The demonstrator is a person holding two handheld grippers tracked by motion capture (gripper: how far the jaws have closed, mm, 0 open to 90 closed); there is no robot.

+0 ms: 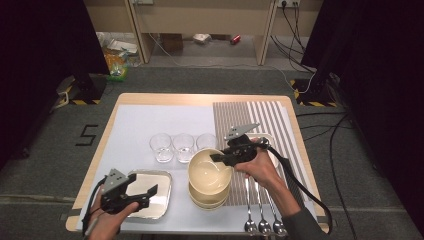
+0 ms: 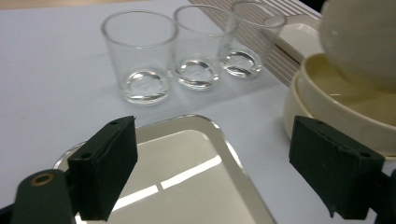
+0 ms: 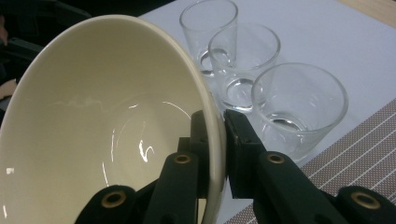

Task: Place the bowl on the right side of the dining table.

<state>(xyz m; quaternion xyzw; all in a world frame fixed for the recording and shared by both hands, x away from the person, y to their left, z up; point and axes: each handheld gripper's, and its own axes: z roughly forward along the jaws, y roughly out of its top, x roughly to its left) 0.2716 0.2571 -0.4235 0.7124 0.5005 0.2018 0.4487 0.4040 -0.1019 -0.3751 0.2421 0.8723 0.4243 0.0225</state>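
The right gripper (image 3: 215, 140) clamps its jaws on the rim of a cream bowl (image 3: 93, 121), held tilted above the stacked bowls (image 1: 209, 196) at lower centre of the high view. The left gripper (image 2: 212, 163), jaws wide apart, hovers over a steel tray (image 2: 187, 172) at lower left. A "5" (image 1: 88, 135) marks the floor.

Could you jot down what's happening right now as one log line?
right gripper: shut on top bowl rim, lifted off bowl stack | left gripper: open over steel tray
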